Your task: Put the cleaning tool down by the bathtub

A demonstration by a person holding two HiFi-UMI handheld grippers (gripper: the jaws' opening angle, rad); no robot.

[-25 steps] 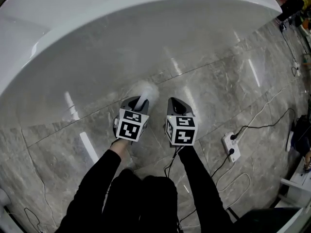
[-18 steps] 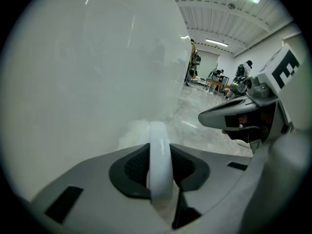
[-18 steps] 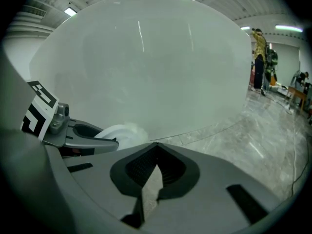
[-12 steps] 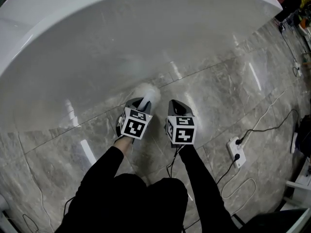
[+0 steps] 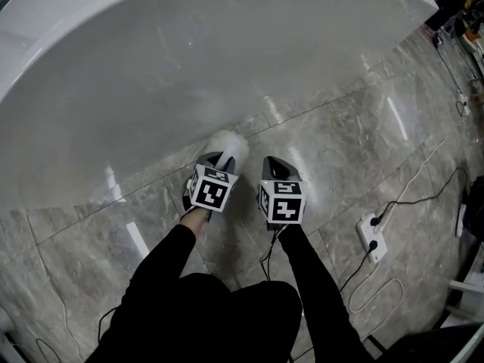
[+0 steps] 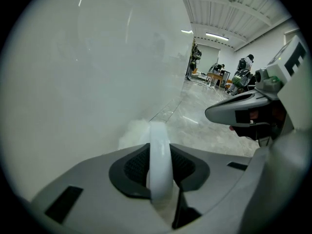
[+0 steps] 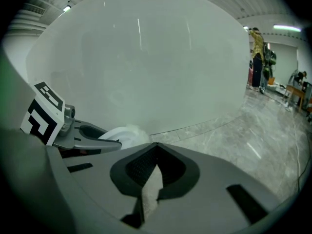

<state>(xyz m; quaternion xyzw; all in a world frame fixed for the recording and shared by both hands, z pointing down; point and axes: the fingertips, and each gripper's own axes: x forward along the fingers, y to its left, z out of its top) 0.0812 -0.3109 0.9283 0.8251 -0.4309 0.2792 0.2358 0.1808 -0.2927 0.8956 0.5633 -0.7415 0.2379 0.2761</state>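
Left gripper [image 6: 160,155] fingers [image 6: 132,168] around cleaning tool [image 6: 159,133]

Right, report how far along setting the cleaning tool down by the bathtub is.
Done: the white fluffy-headed cleaning tool is low beside the base of the glossy white bathtub, over the grey marble floor.
In hand: the left gripper is clamped on its white handle.
Left: rest it on the floor (contact unclear) and open the jaws.
The right gripper is shut, empty.
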